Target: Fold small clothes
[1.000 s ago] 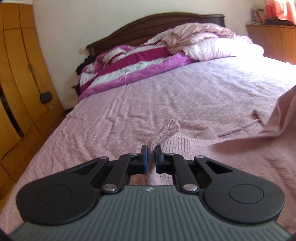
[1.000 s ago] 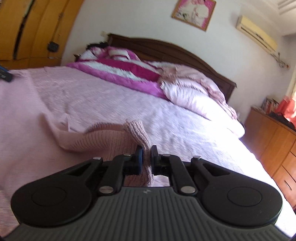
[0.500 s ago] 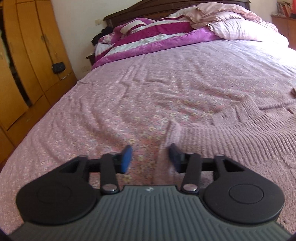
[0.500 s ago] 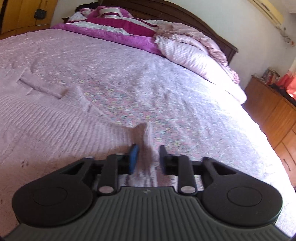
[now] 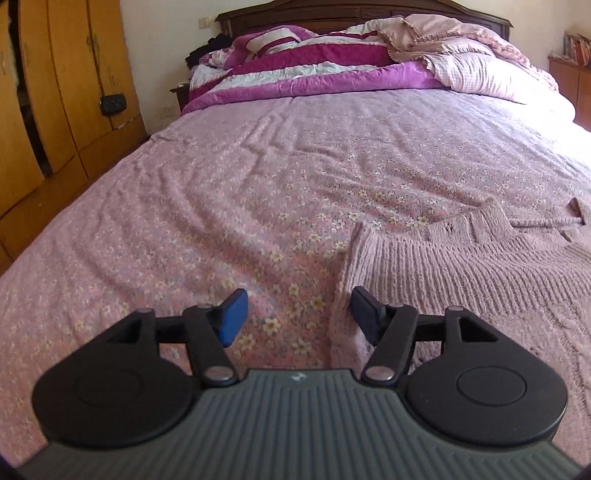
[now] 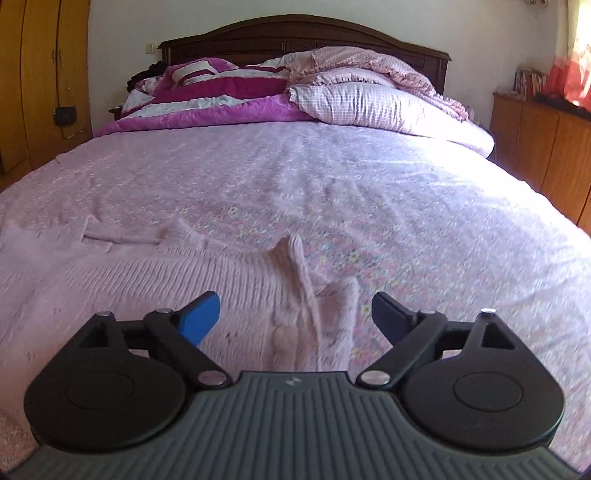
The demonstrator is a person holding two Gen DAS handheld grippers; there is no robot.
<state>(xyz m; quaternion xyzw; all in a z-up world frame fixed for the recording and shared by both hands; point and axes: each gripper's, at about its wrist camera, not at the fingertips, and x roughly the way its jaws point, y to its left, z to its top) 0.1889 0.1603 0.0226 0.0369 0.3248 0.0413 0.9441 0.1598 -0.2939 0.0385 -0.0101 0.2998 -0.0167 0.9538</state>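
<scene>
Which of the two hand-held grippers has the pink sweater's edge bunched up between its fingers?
The right hand-held gripper: the sweater ridges between its opening jaws.

- The knitted garment lies spread on the near part of the bedspread, to the right in the left wrist view and to the left in the right wrist view.
- The left gripper sits at the garment's left edge, jaws opening, that edge by its right finger.
- The right gripper sits at the garment's right edge, jaws opening, a raised fold of the knit between them, untouched.
- A striped quilt and a pillow lie piled at the far end, quilt left, pillow right, against the headboard.
- A wardrobe stands left of the bed; a cabinet stands right.
</scene>
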